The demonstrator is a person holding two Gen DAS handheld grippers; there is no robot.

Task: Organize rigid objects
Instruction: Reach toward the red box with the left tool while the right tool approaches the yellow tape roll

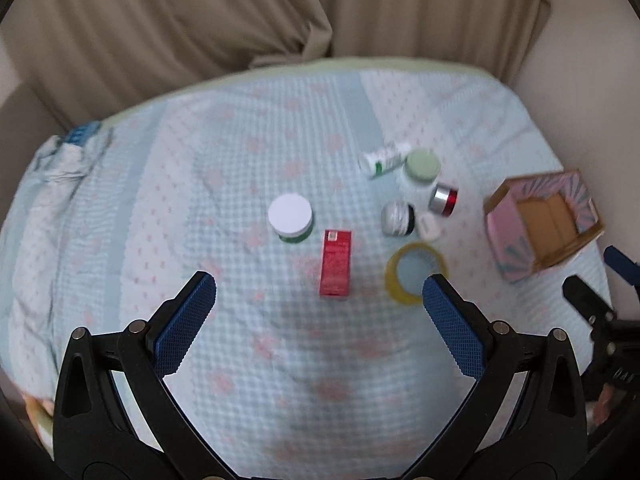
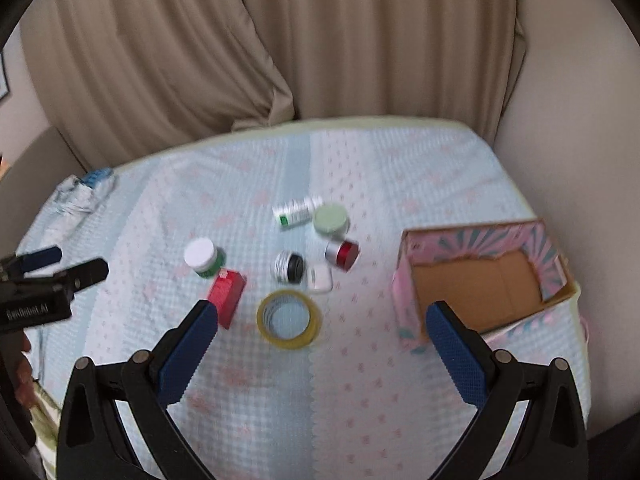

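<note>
Small rigid objects lie on a light blue patterned cloth. A red box (image 1: 336, 263) (image 2: 227, 293) lies flat beside a white-lidded green jar (image 1: 290, 213) (image 2: 204, 258). A yellow tape roll (image 1: 415, 270) (image 2: 289, 319), a black-capped jar (image 1: 398, 218) (image 2: 289, 266), a red-and-silver jar (image 1: 444, 199) (image 2: 342, 253), a green-lidded jar (image 1: 422, 165) (image 2: 330, 219), a white bottle (image 1: 385, 159) (image 2: 297, 210) and a small white case (image 1: 429, 225) (image 2: 320, 279) cluster to the right. My left gripper (image 1: 319, 290) is open above the cloth, just short of the red box. My right gripper (image 2: 322, 316) is open and empty near the tape roll.
An open pink patterned cardboard box (image 1: 546, 222) (image 2: 486, 276) stands at the right and holds nothing. A crumpled white and blue cloth (image 1: 68, 158) (image 2: 82, 192) lies at the far left. Beige curtains (image 2: 280, 40) hang behind the bed's far edge.
</note>
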